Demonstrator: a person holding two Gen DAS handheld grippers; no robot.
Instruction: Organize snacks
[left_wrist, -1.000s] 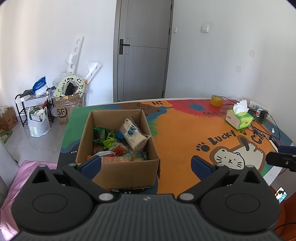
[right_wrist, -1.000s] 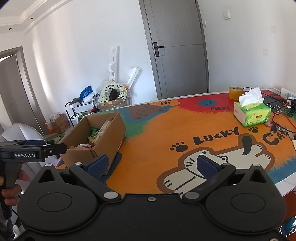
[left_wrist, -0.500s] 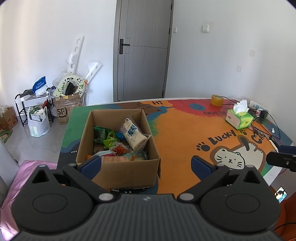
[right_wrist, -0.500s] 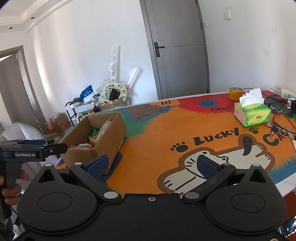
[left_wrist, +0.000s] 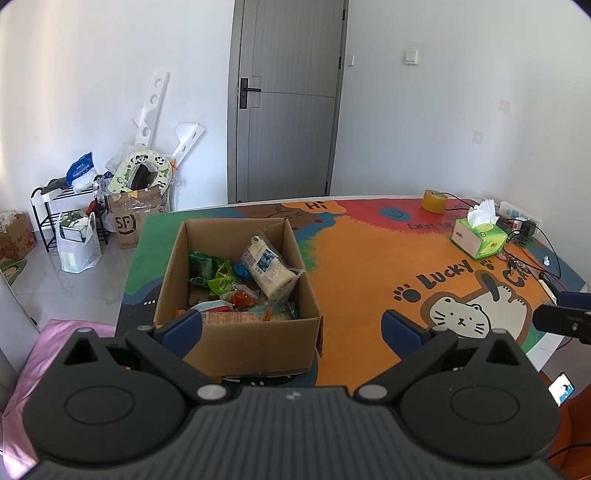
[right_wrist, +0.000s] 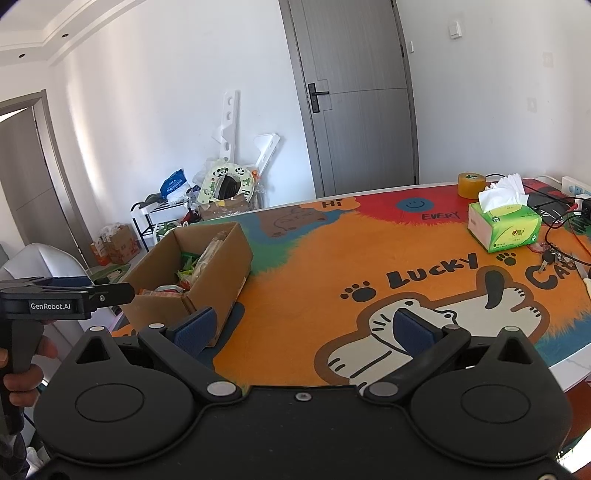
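From the left wrist view, the left gripper (left_wrist: 291, 325) hung just short of the near wall of the cardboard box (left_wrist: 240, 332), its 2 fingers (left_wrist: 183, 326) spread wide with nothing between them. The box sat on the colourful mat covering the surface (left_wrist: 369, 258), toward its left end, and the snacks lay heaped loosely inside. The largest was a clear packet of pale rolls (left_wrist: 267, 267) leaning against the right wall; green packets (left_wrist: 207, 271) and a small orange-red packet (left_wrist: 242, 297) lay below it. All of them looked light, soft and crinkly, so I judged a firm squeeze would crush the bread, and the slick film would likely slip unless pinched at a sealed end or a gathered edge. The roll packet's upper seal stood free and seemed the easiest place to take hold. From the right wrist view, the right gripper (right_wrist: 303, 328) hovered over the cat drawing on the mat, well apart from the box (right_wrist: 207, 266), its fingers (right_wrist: 194, 328) likewise spread and empty. A hand (right_wrist: 22, 369) held the other tool's handle at the left edge. A tissue box (right_wrist: 504, 225) and a tape roll (right_wrist: 472, 184) stood at the far right, clear of the work.
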